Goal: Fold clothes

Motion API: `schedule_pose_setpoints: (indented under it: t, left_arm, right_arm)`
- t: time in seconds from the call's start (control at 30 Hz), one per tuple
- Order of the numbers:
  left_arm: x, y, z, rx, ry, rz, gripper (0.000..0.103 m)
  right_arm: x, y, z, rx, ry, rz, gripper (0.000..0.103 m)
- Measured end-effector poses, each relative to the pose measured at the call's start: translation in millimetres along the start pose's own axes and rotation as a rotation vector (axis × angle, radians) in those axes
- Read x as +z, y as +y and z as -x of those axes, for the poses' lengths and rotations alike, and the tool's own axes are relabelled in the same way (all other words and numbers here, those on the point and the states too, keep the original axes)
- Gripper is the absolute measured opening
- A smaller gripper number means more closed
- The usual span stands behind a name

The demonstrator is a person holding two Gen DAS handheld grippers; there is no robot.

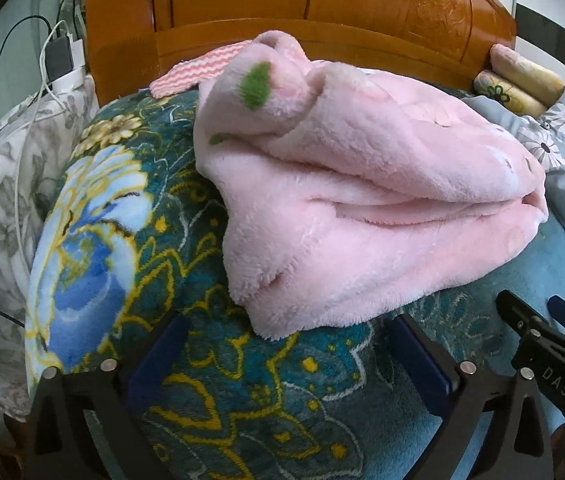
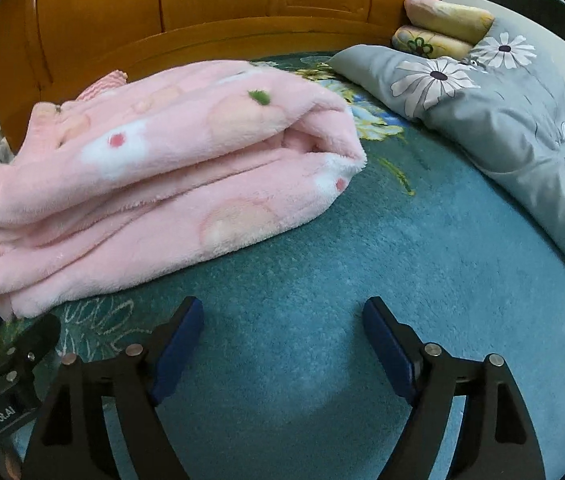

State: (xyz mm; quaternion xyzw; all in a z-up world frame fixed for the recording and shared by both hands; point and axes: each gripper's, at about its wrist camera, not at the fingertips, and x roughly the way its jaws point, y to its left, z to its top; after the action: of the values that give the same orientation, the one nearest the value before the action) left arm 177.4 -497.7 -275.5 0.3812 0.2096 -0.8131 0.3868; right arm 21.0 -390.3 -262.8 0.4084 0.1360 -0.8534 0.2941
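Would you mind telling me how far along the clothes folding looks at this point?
Done: the pink fleece garment lies folded in several stacked layers on the teal bedspread. In hand: nothing; the left tool and right tool are both open and empty, just short of the bundle. Left: perhaps tidying the bunched end with the green patch. A striped pink cloth behind it may still need folding, though little of it shows.

1. Teal floral bedspread (image 2: 322, 248) fills the lower frame.
2. Carved wooden headboard (image 2: 202, 8) runs along the top.
3. Grey daisy-print pillow (image 2: 502, 112) lies at right.
4. Charger and cables (image 1: 58, 56) sit upper left.
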Motion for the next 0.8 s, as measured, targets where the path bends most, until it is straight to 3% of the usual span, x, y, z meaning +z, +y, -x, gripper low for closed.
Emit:
schedule_pose_setpoints:
  t: [0.37, 0.8]
  left_arm:
    - [-0.2, -8.7, -2.2, 0.041, 0.013, -0.027, 0.103]
    - [-5.2, -21.2, 4.0, 0.030, 0.009, -0.030, 0.103]
  right_arm:
    - [-2.0, 4.7, -1.2, -0.019, 0.003, 0.015, 0.085]
    - [-2.2, 6.3, -2.4, -0.046, 0.010, 0.014, 0.091]
